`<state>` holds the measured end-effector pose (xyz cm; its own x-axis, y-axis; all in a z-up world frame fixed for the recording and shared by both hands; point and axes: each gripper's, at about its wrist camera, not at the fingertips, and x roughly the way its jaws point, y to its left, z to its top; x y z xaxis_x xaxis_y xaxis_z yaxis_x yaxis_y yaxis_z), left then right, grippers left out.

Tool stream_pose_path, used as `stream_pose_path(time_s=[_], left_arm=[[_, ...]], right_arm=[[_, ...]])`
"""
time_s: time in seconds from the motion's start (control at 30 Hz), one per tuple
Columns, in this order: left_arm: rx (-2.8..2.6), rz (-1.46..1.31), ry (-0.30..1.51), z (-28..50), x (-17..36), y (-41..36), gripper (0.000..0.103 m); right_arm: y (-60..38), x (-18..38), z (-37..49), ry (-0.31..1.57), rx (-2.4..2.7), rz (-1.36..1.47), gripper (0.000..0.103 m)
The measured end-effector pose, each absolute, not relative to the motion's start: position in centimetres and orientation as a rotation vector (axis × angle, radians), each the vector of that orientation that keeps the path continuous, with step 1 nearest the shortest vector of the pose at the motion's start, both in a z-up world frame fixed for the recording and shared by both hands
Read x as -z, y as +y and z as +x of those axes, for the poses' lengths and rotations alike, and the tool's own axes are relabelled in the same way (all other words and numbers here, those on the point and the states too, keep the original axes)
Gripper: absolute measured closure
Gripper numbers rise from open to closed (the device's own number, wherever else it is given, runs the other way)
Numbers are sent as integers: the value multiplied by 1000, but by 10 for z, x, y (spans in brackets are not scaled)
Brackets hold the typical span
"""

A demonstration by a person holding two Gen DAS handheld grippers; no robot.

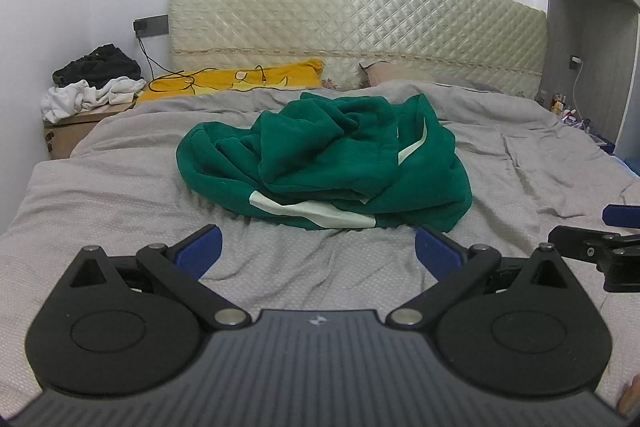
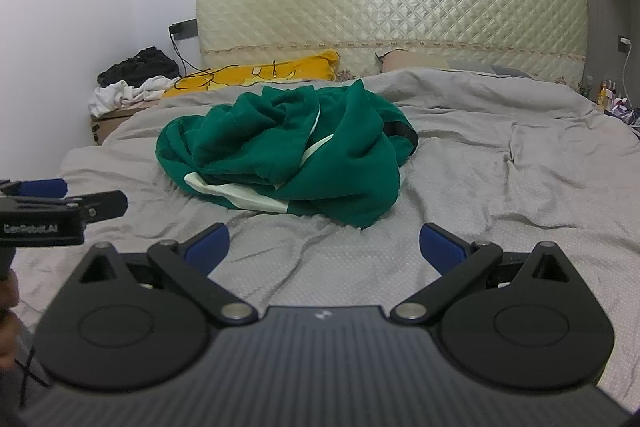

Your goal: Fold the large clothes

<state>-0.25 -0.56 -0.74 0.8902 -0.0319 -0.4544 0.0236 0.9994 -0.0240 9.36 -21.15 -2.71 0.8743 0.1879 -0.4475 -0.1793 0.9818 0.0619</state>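
Both my left hand-held gripper (image 1: 318, 251) and right hand-held gripper (image 2: 324, 247) hover spread; pinching the crumpled green garment (image 1: 320, 163) blindly risks grabbing several layers.

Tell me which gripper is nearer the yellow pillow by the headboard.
Left. The left gripper sits on the pillow's side of the bed, with the yellow pillow ahead and to its left. The right gripper is farther to the right, across from the green garment.
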Motion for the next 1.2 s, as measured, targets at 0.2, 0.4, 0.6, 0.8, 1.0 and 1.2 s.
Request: stream_pose_path(time_s=[0.2, 0.4, 0.6, 0.8, 1.0, 1.2], left_arm=[[31, -18, 474, -3, 7, -5, 0], [32, -18, 475, -3, 8, -5, 0], [35, -15, 479, -2, 10, -6, 0], [35, -15, 479, -2, 10, -7, 0], [34, -15, 480, -2, 10, -6, 0], [35, -16, 481, -2, 12, -6, 0]], right_arm=[[-212, 27, 93, 469, -187, 18, 0], [-212, 27, 92, 471, -189, 15, 0], [-211, 28, 92, 473, -189, 16, 0], [-211, 28, 92, 473, -189, 16, 0], [-211, 28, 92, 473, -189, 17, 0], [-210, 28, 92, 475, -189, 17, 0]])
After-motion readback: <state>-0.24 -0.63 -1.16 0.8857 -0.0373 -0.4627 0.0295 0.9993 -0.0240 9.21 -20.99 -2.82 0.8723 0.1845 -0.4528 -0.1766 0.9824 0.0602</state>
